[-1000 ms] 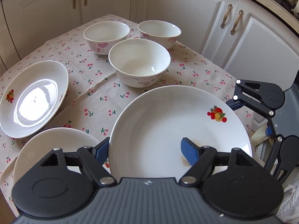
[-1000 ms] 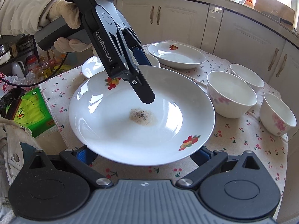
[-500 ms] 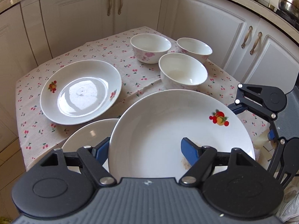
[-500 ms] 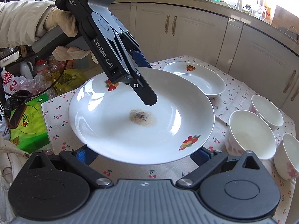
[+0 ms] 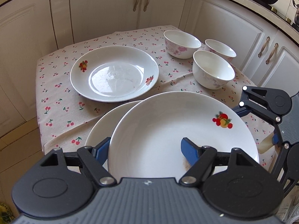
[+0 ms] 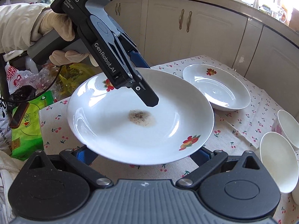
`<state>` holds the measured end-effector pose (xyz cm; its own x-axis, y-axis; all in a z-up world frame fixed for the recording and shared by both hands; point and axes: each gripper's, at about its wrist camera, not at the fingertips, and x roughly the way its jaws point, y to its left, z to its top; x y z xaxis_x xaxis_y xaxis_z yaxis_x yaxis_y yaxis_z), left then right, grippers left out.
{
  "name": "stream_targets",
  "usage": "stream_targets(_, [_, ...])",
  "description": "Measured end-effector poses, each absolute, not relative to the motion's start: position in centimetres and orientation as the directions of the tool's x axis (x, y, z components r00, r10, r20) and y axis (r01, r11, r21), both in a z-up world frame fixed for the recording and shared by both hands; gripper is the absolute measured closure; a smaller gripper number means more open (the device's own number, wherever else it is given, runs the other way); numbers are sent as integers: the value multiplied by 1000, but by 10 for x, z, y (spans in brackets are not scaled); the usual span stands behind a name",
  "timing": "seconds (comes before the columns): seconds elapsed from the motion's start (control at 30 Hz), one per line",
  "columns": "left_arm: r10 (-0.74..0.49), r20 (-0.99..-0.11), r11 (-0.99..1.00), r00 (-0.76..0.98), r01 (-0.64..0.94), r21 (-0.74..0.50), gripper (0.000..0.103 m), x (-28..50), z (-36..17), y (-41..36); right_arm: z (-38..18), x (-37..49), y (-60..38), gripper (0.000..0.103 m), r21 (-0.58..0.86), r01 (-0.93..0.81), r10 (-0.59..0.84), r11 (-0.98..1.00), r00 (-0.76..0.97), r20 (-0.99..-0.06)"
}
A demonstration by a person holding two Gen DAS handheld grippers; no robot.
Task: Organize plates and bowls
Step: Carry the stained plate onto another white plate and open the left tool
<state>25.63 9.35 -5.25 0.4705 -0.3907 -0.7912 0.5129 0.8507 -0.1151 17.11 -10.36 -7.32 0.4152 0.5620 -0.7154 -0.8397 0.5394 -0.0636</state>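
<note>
One soiled plate (image 6: 140, 119) clamped at rim by left gripper (image 5: 144, 147) fingers; right gripper (image 6: 142, 154) fingers apart beneath. Risk: rim-only grip, plate tips, drops onto bench (image 5: 61, 93).

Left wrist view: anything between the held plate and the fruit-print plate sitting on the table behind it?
Only bare cherry-print tablecloth separates the held plate from the far plate. A third plate peeks out below the held one, to its left.

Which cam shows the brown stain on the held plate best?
Right wrist: the brown stain sits unobstructed mid-plate. In the left wrist view only a faint edge shows, mostly hidden behind the left gripper finger.
</note>
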Motion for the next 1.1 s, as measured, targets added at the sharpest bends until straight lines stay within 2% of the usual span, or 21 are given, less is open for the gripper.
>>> stream_targets(0.7, [-383, -794, 866, 473, 482, -131, 25, 265, -72, 102, -81, 176, -87, 0, -59, -819, 523, 571, 418, -743])
stream_targets(1.1, [-353, -784, 876, 511, 474, -86, 24, 263, -69, 101, -78, 172, -87, 0, -66, -811, 518, 582, 432, -738])
